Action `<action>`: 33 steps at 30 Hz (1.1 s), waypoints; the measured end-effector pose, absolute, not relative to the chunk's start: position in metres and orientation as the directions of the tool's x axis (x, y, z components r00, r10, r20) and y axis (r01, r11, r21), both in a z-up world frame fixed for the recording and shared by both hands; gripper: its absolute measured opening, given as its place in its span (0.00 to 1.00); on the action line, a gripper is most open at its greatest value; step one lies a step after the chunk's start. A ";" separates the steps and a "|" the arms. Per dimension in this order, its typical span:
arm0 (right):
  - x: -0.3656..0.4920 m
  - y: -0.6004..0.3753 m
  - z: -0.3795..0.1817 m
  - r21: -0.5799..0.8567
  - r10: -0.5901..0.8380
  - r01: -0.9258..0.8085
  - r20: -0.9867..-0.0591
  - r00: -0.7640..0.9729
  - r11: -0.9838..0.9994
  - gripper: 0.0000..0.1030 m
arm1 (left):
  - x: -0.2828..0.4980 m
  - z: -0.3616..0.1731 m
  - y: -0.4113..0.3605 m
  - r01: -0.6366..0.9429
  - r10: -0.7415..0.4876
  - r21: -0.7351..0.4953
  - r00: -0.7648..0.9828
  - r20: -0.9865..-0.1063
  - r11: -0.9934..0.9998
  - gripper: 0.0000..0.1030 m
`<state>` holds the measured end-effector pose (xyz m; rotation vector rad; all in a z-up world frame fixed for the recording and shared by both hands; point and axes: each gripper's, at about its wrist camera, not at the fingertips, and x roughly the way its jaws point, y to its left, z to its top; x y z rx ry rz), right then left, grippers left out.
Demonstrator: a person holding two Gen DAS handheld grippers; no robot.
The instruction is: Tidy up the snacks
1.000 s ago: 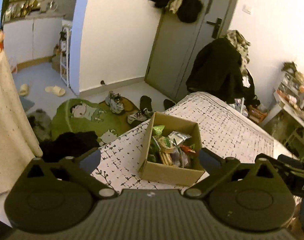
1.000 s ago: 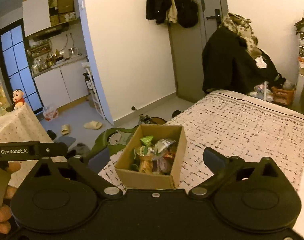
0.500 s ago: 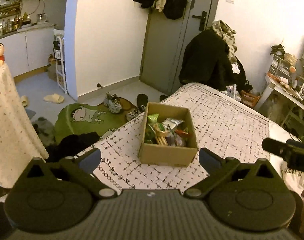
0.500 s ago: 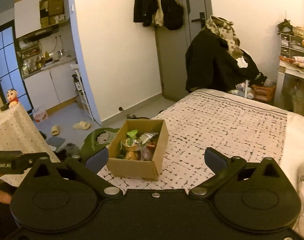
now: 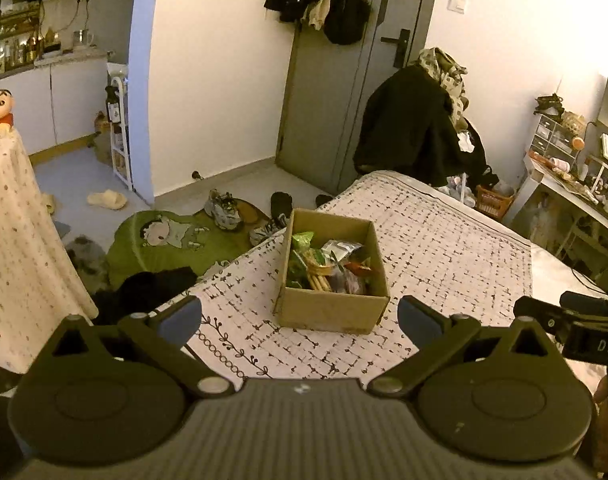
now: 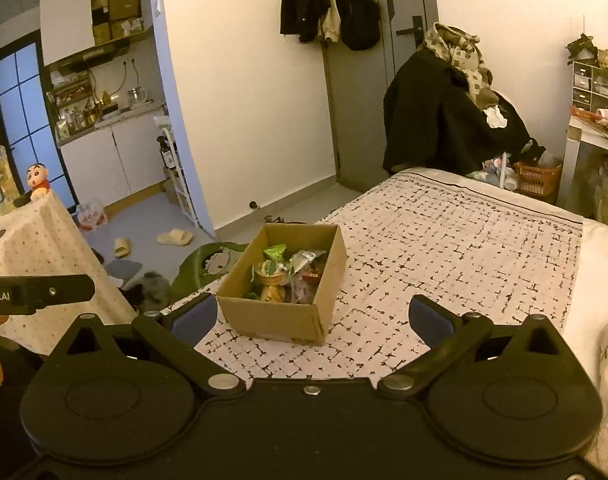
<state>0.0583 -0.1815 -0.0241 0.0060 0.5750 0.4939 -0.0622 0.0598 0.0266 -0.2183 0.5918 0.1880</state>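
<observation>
Both tongs, left tongs (image 5: 300, 318) and right tongs (image 6: 311, 317), are hovering spread wide and empty; the square cardboard box (image 5: 331, 312) of crinkly snack packets (image 5: 327, 266) is sitting near the patterned bed's (image 5: 443, 248) left edge.

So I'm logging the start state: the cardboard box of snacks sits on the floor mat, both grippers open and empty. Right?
Not quite. The cardboard box of snacks sits on the patterned bed cover, not the floor mat, as the left wrist view shows. Both the left gripper and right gripper are open and empty.
</observation>
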 end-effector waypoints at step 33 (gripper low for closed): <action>0.059 -0.182 -0.025 0.128 0.441 -0.446 -0.535 0.721 0.886 1.00 | -0.062 0.020 0.059 -0.219 0.086 -0.162 0.810 -0.580 0.962 1.00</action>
